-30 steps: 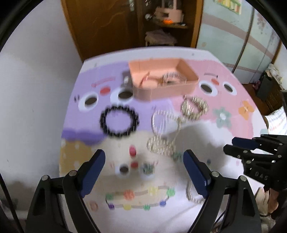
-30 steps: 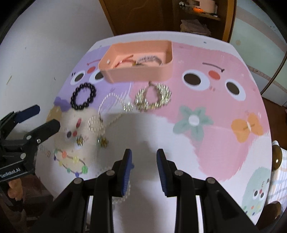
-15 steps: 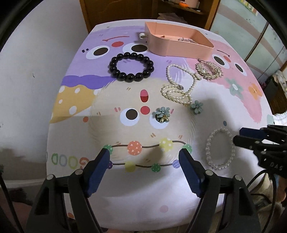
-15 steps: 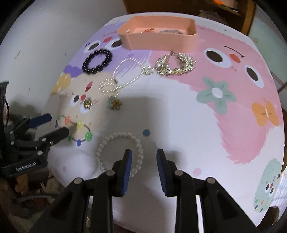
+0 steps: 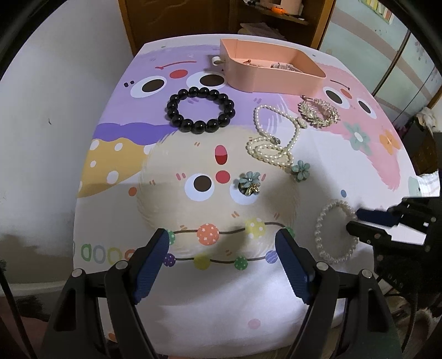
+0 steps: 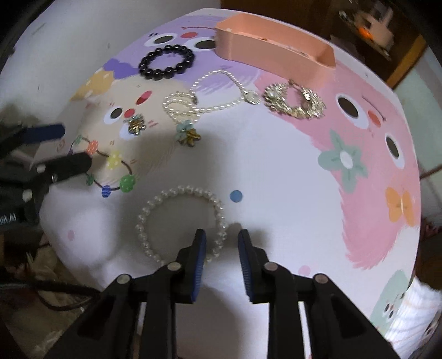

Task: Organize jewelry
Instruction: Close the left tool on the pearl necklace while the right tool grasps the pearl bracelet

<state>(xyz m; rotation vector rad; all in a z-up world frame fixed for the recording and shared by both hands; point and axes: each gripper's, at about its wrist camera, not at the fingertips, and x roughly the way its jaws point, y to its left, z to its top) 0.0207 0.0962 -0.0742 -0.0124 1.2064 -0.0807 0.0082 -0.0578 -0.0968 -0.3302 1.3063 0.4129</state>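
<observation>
A white pearl bracelet [image 6: 179, 223] lies near the table's front edge; it also shows in the left wrist view [image 5: 335, 230]. My right gripper [image 6: 221, 237] is open, its fingertips straddling the bracelet's right side just above the cloth. My left gripper [image 5: 222, 237] is open wide and empty over the printed bead pattern. A pink tray [image 5: 272, 69] at the back holds some jewelry. A black bead bracelet [image 5: 200, 109], a pearl necklace [image 5: 272, 140], a gold brooch [image 5: 319, 113] and two flower earrings [image 5: 249, 183] [image 5: 301, 169] lie on the cloth.
The table carries a cartoon-printed cloth [image 5: 124, 154]. A white wall stands to the left and a wooden cabinet [image 5: 176, 19] behind the table. The tray [image 6: 273, 59] sits at the far edge in the right wrist view.
My right gripper has dropped down and forward until its open fingers straddle the pearl bracelet's rim. My left gripper has edged slightly closer to the table.
</observation>
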